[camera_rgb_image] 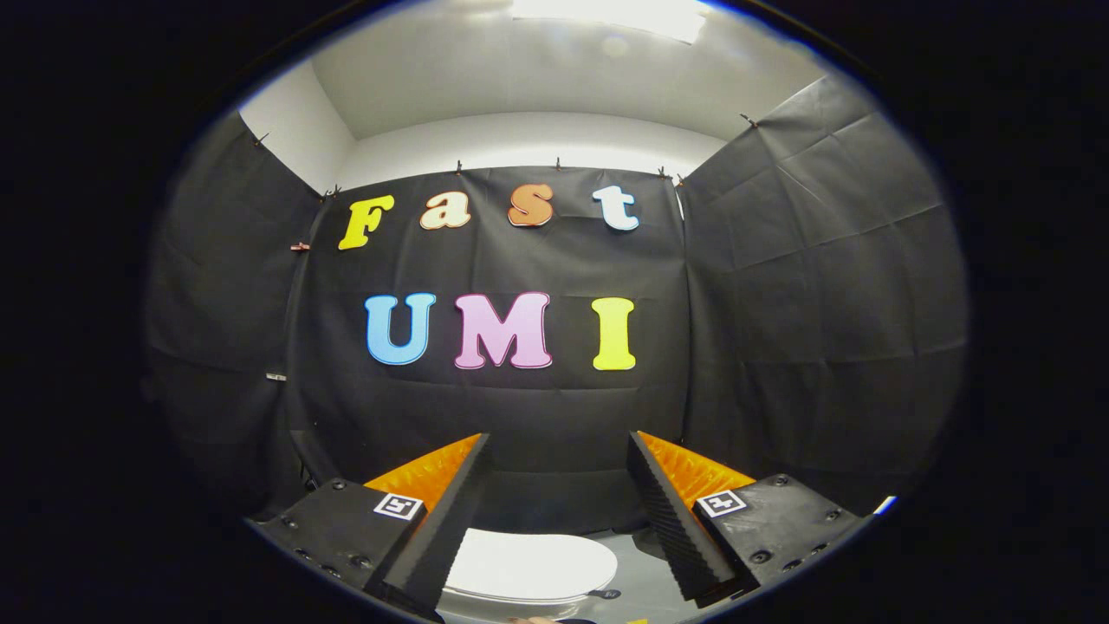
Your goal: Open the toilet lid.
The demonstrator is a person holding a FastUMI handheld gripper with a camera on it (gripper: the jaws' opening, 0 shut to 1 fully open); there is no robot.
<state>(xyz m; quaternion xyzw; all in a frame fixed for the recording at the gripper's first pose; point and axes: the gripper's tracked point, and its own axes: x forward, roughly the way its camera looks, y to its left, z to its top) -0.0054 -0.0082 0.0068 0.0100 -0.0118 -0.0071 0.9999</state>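
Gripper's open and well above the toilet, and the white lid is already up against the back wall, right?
Not quite. In the gripper view the toilet lid is down, lying flat and closed. The rest holds: the gripper is open, fingers apart, well above the toilet.

no readable text or numbers, square black-and-white marker tags (398, 506) on each finger mount, seemingly without letters

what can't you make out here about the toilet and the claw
- Toilet lid, gripper view: lies closed below the open claw; its left edge is hidden by the left finger, its near edge cut off at the bottom.
- Hinge, tank and bowl: cannot tell; the lid covers the bowl, the rest is lost in the dark wall.
- Small dark thing on the floor beside the lid: too small to identify.
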